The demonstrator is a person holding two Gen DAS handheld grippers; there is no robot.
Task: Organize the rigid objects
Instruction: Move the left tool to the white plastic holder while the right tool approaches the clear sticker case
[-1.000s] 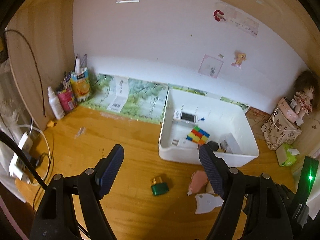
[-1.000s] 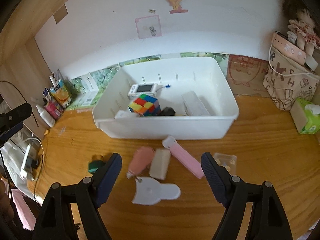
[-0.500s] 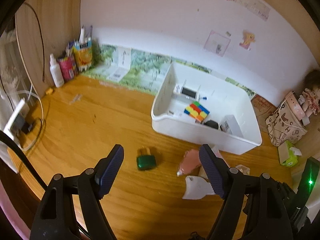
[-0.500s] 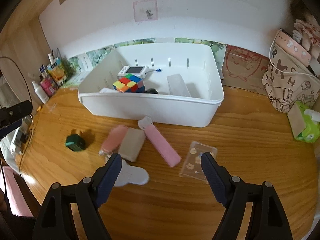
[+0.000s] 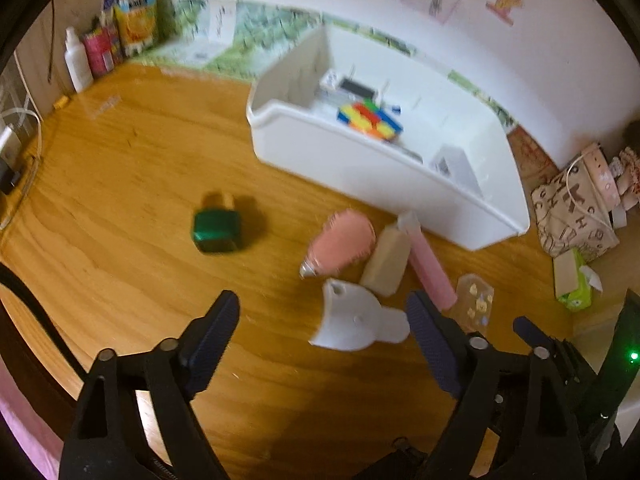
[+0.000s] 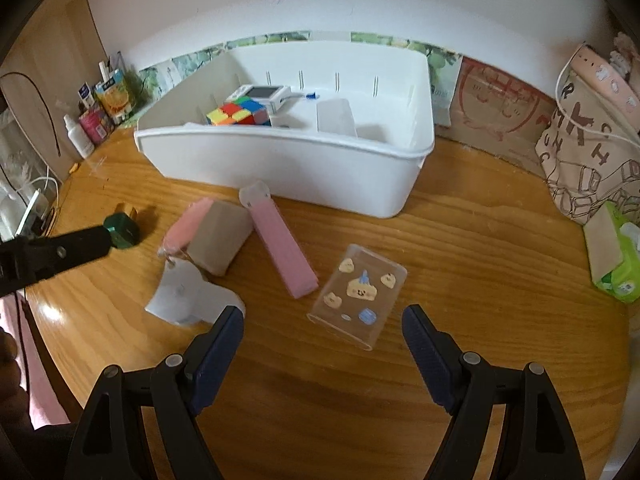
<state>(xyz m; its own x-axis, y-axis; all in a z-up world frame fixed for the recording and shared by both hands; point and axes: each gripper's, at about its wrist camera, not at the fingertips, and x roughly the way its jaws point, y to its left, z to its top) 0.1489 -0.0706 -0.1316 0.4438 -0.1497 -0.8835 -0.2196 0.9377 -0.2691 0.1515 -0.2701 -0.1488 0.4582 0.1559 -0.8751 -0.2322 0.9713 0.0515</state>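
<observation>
Clearly both grippers hang with fingers apart and empty, the left gripper (image 5: 322, 324) having just widened above the white flat piece (image 5: 356, 322), the right gripper (image 6: 322, 334) over the clear sticker case (image 6: 357, 294); all loose items lie just in front of the white bin (image 6: 280, 164). Risk: the pink bottle (image 5: 340, 242), beige block (image 5: 386, 262) and pink stick (image 5: 426, 258) touch, so a grab may knock neighbours, and the thin piece may slip. Left view is blurred; the green plug (image 6: 122, 230) is partly hidden.
</observation>
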